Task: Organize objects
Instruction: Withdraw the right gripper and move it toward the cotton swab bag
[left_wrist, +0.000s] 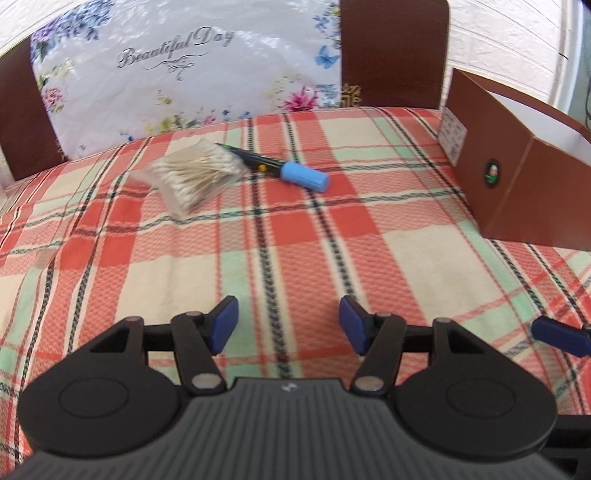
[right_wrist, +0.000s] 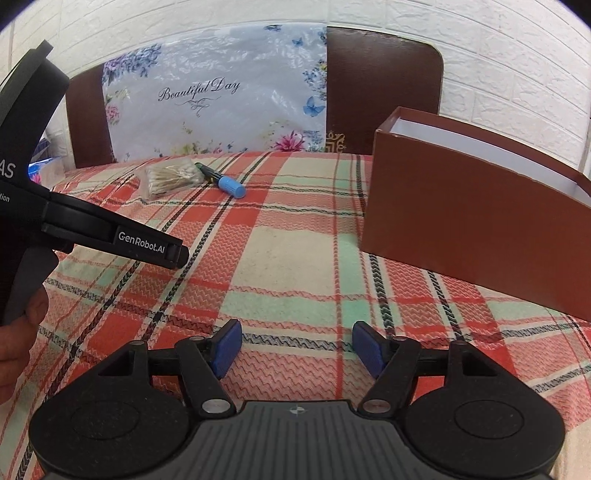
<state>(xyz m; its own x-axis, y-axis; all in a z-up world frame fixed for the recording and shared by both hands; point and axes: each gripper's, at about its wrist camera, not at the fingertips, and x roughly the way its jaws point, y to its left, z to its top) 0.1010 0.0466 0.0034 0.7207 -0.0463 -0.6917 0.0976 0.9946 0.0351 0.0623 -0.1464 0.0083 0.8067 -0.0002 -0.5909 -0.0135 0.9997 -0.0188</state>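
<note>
Brown box (right_wrist: 476, 229) cut off at right edge, inside mostly hidden. Plaid cloth (left_wrist: 295, 240) over worktop, white brick wall (right_wrist: 498, 55) behind, floral bag (left_wrist: 184, 74) against brown chair backs (right_wrist: 384, 88). Cotton swab pack (left_wrist: 194, 173) near far edge, touching marker (left_wrist: 284, 171); marker lying diagonal, blue cap toward box. Left gripper (left_wrist: 288, 325) and right gripper (right_wrist: 297, 349): fingers partly spread, empty.
</note>
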